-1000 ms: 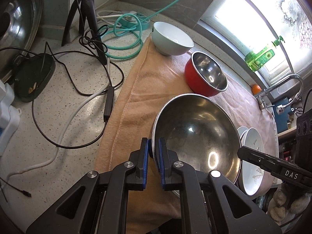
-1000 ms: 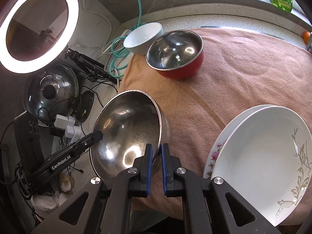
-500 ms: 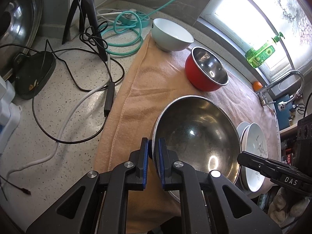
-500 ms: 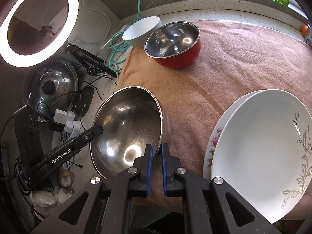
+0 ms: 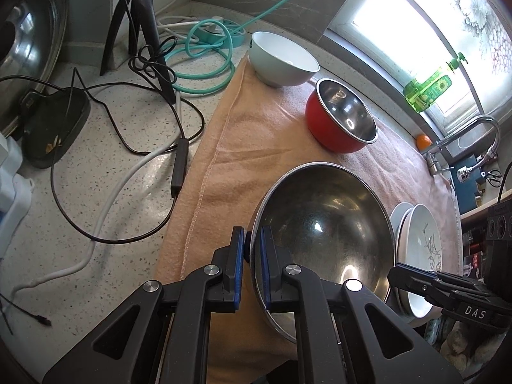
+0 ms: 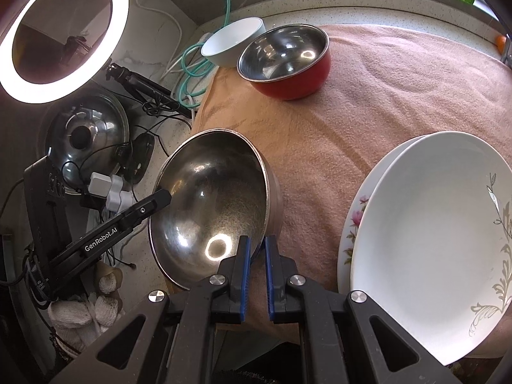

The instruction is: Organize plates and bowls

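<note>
Speckled stone counter runs under a peach towel point(image 5: 256, 147), with cables and a teal hose point(image 5: 204, 73) off beyond the left claw's outer side. Both claws are narrow and clamped on one big steel bowl point(image 5: 323, 224): the left claw point(image 5: 252, 246) pinches the rim on its side, the right claw point(image 6: 257, 252) pinches the opposite rim. Over the last second the red bowl point(image 5: 339, 121) and white bowl point(image 5: 281, 57) have slid a little further from the left claw's tips and the plates point(image 6: 425, 240) loom larger beside the right claw, so the steel bowl seems to be lifted or drawn back a touch, though whether it has cleared the towel is hard to say. That suggests it is being carried as a nesting base. Ahead of both claws the towel lies bare up to the red bowl. The plates crowd the right claw's outer side, near the counter's front edge.
</note>
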Demonstrator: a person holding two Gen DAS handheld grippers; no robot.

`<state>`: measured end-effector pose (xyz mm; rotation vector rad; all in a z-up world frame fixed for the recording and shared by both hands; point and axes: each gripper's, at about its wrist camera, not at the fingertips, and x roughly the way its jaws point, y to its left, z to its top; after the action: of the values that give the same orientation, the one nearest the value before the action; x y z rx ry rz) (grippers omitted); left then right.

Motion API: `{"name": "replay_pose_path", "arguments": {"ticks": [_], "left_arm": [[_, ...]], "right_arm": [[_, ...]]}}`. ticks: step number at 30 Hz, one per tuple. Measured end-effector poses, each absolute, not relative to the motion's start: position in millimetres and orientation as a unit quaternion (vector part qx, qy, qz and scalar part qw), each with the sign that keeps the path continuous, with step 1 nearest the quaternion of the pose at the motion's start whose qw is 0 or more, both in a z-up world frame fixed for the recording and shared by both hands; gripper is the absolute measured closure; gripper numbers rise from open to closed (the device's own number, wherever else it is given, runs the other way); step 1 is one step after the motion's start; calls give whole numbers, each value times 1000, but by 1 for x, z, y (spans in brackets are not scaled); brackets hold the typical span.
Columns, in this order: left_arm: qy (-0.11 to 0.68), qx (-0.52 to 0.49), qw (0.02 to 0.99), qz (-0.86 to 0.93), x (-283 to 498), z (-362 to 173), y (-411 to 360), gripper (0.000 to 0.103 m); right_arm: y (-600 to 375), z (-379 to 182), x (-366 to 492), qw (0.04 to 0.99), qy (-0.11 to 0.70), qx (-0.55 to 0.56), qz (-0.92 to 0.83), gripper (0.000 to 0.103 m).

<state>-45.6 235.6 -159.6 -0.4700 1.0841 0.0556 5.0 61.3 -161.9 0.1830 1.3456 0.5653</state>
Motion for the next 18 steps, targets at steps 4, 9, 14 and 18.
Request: {"name": "replay_pose_path", "arguments": {"ticks": [4, 9, 14, 18], "left_arm": [[511, -219, 831, 25, -45, -160, 236, 95], [512, -223, 829, 22, -45, -160, 236, 95], [515, -223, 828, 21, -44, -161, 237, 95], [512, -218, 830, 25, -44, -158, 237, 94]], "right_arm": [[63, -161, 5, 740, 614, 82, 260, 95], [62, -163, 5, 739, 616, 83, 260, 95], [62, -163, 6, 738, 617, 85, 259, 95], [61, -164, 6, 736, 619, 84, 259, 94]]}}
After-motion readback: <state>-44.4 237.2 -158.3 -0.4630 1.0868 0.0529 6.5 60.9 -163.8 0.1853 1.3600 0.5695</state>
